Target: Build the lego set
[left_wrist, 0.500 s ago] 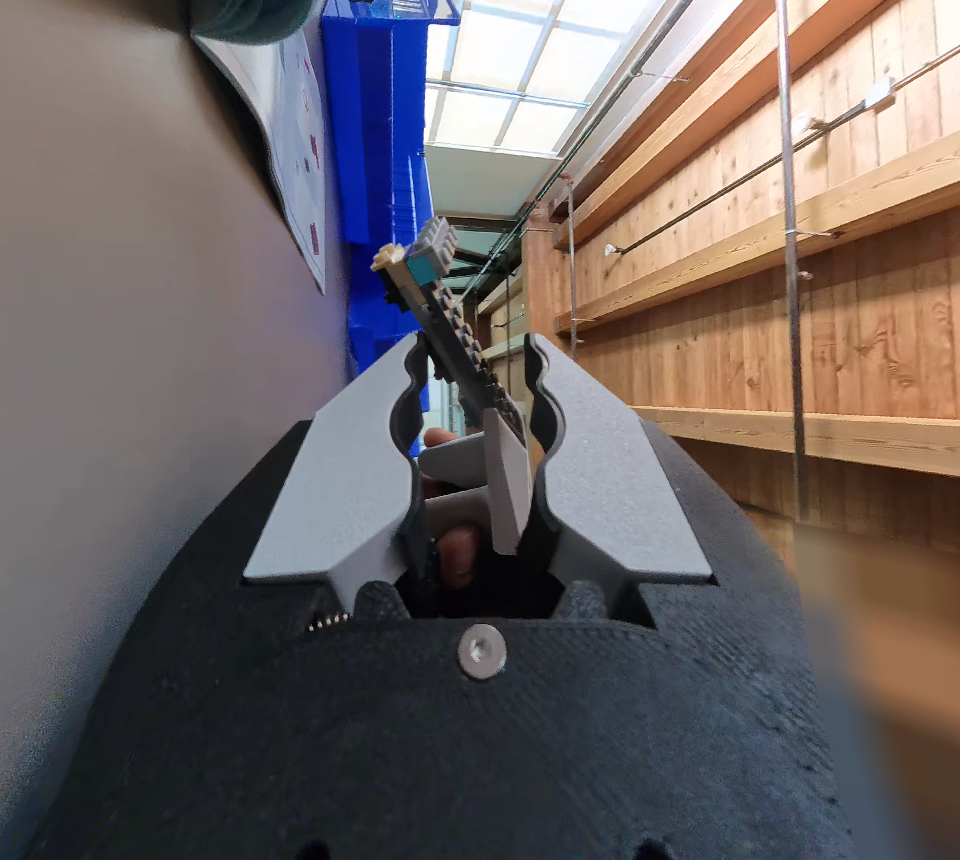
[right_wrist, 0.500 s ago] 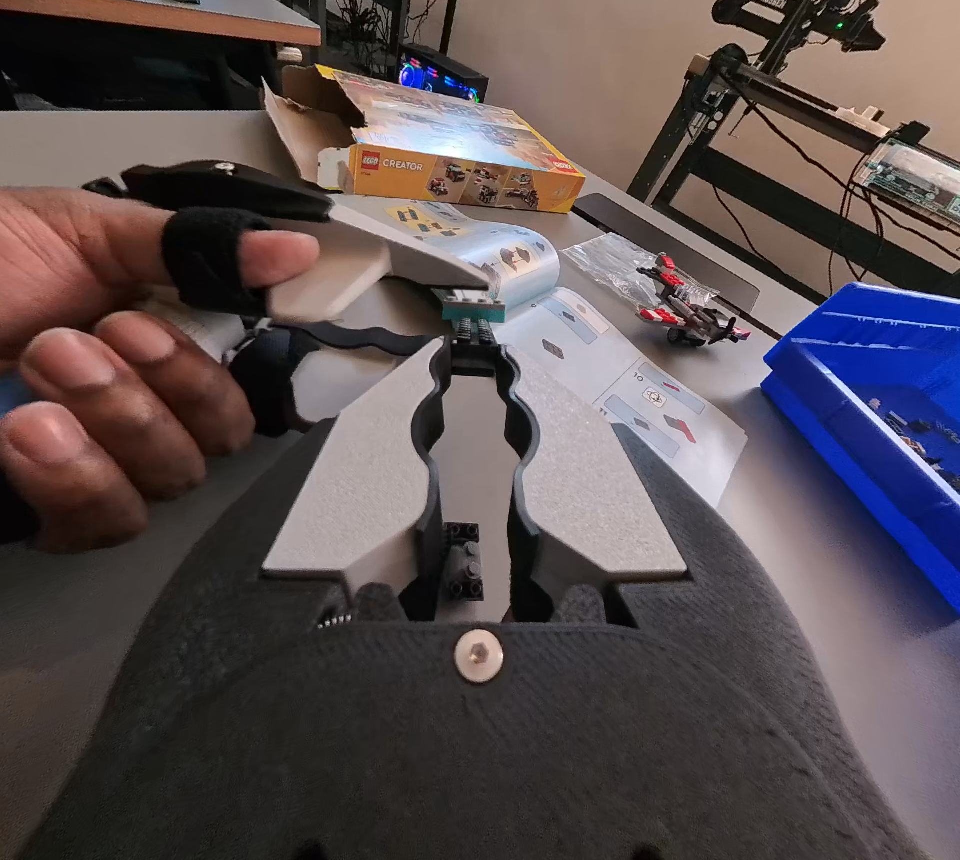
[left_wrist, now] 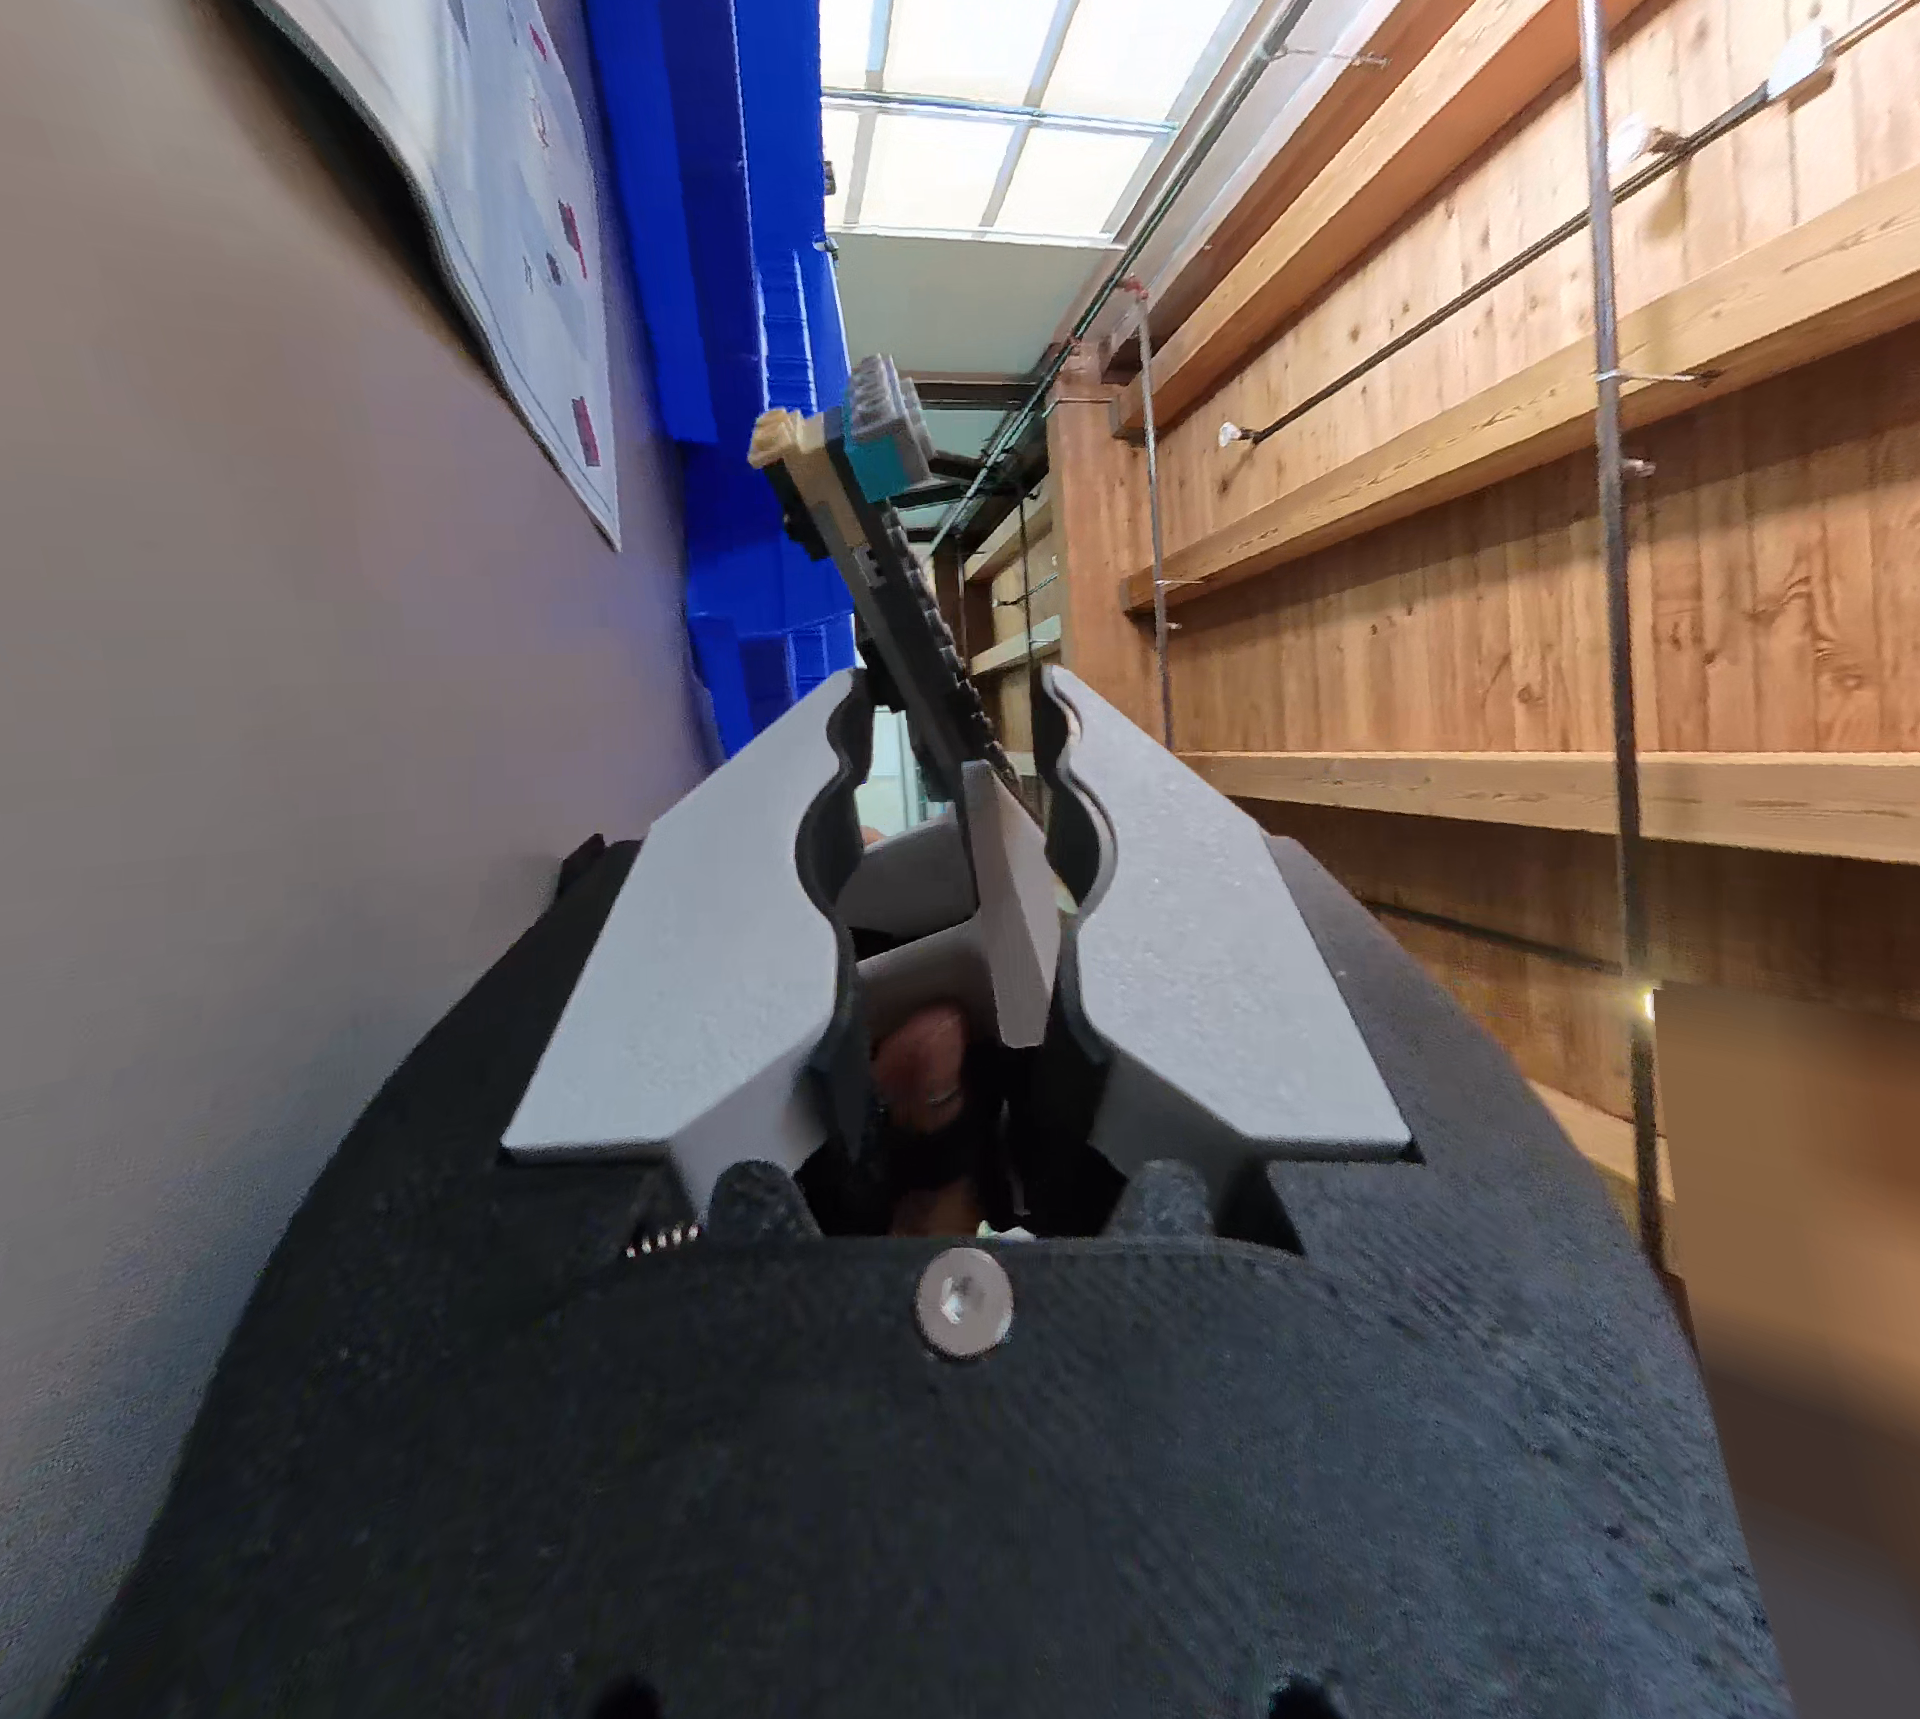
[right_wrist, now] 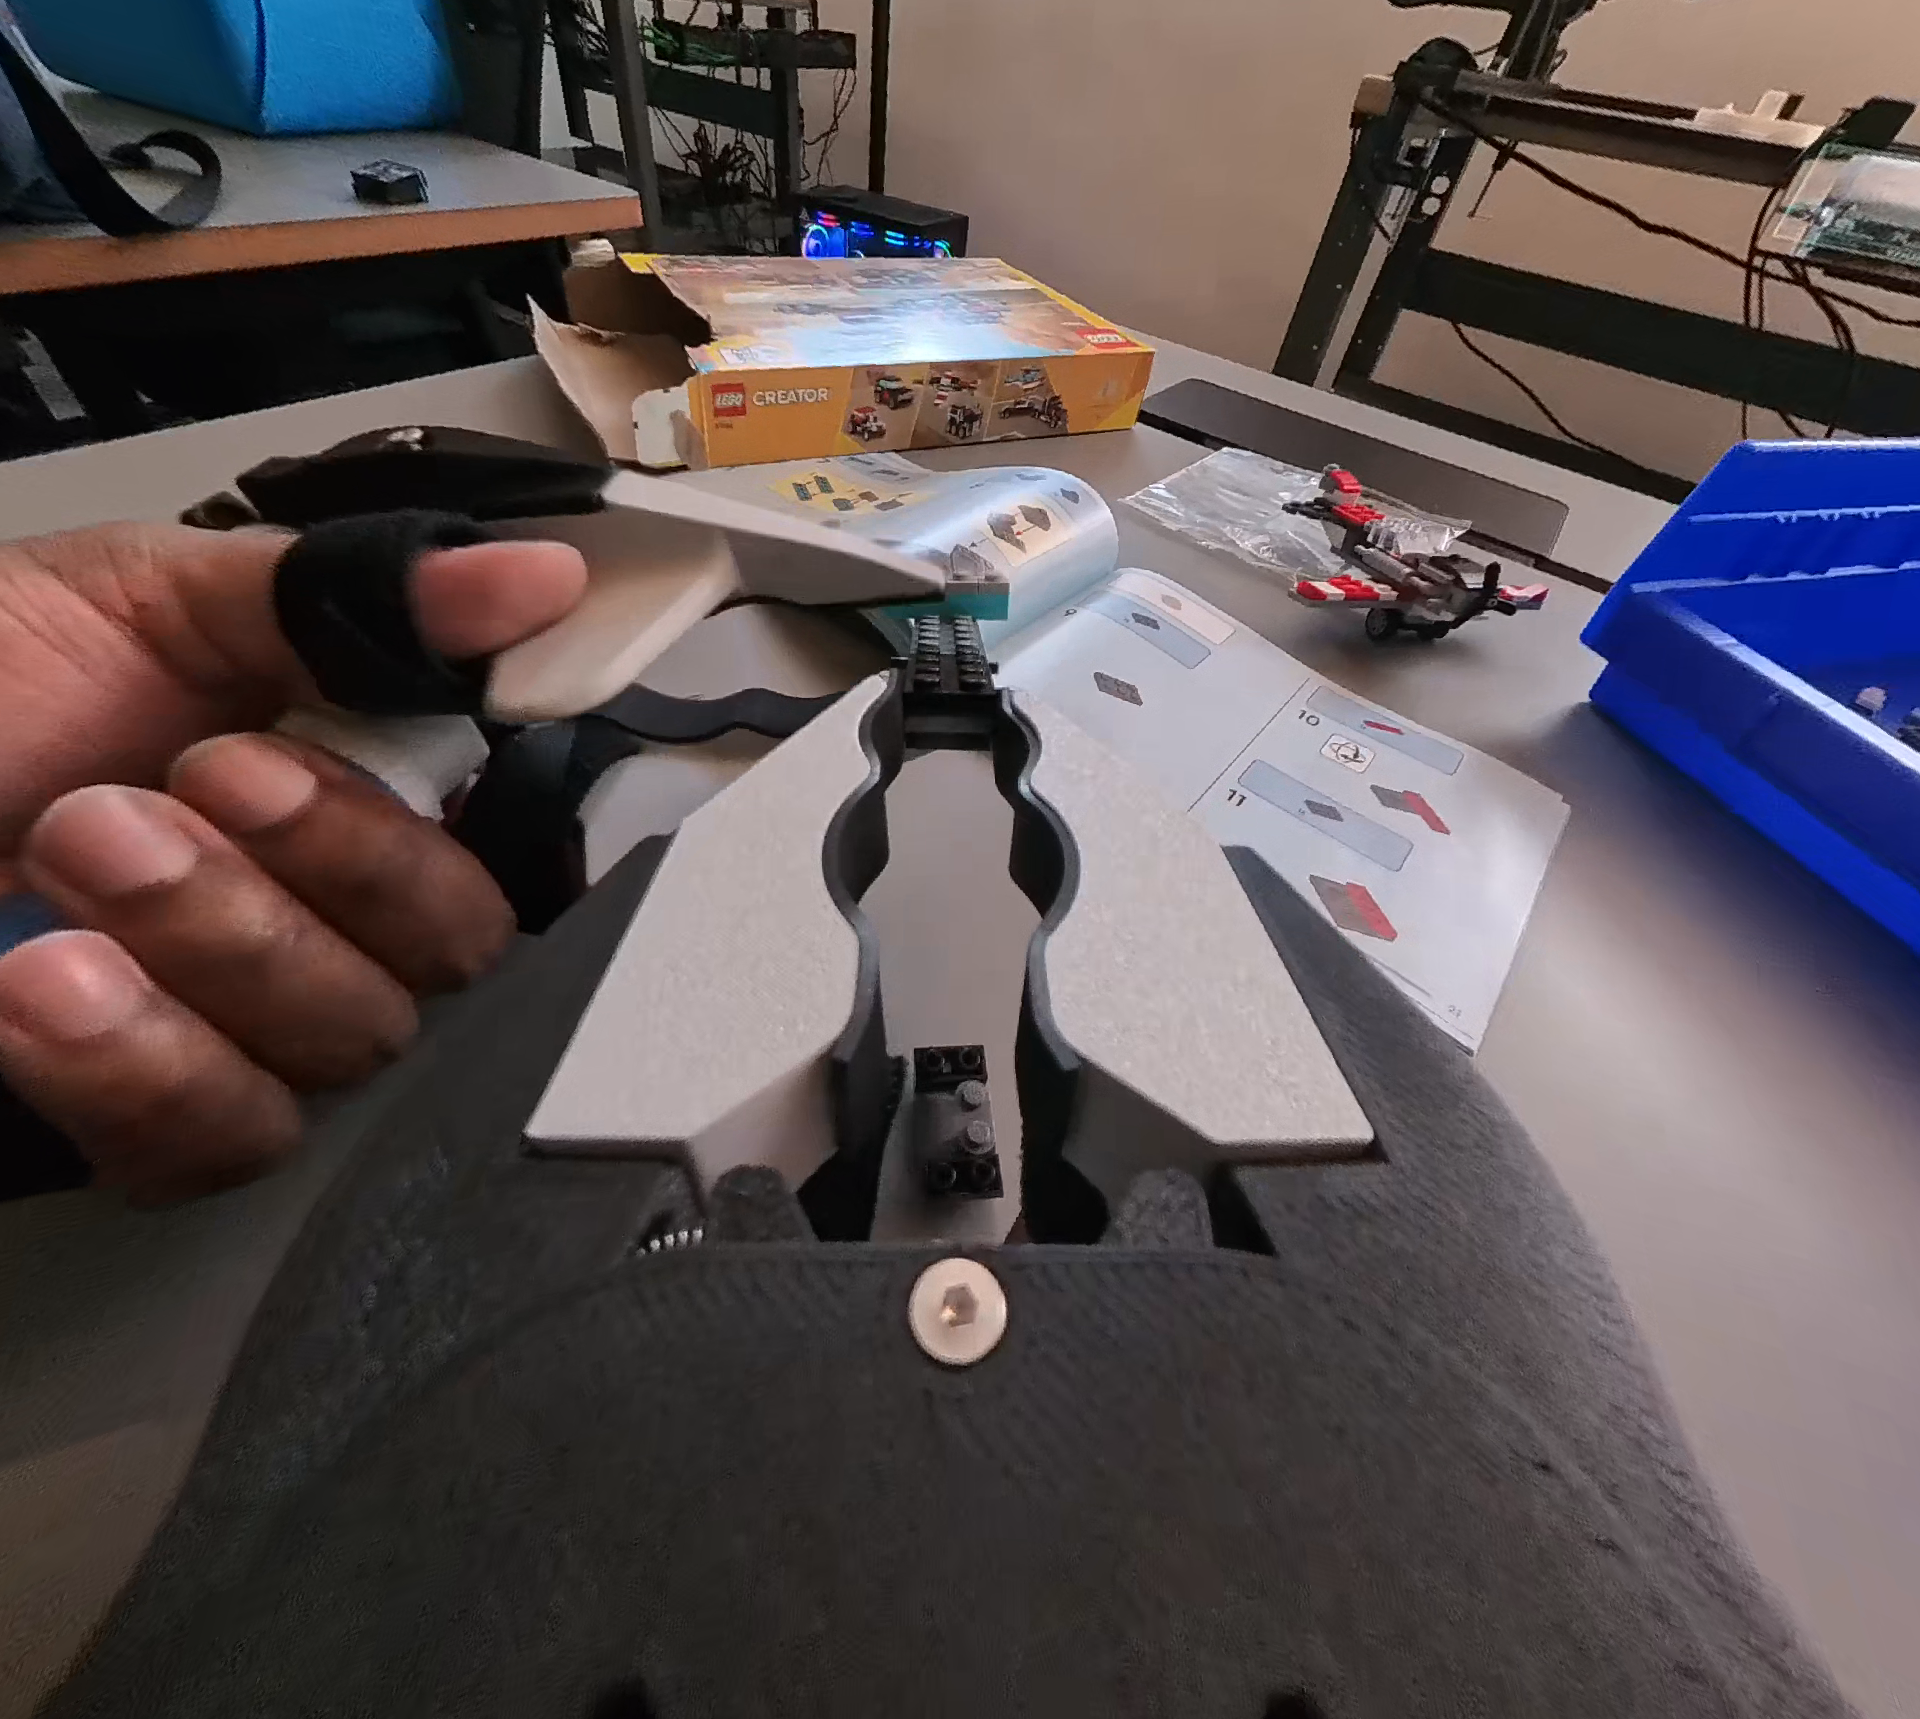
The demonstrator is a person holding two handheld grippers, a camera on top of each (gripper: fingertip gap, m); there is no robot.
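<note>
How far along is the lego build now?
Done: a teal brick sits on the far end of the black plate. In hand: the right gripper clamps that plate; the open left gripper meets its teal end. Probably left: the small black-grey piece on the table and parts in the blue bin.

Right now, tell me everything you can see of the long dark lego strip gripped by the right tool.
The lego strip is a long, narrow, dark studded plate of glossy plastic. Its far end carries a teal brick, a grey studded brick and a tan piece. The right tool clamps its near end, holding it in the air and jutting forward. It passes between the fingers of the open left tool, one finger lying at the teal end.
</note>
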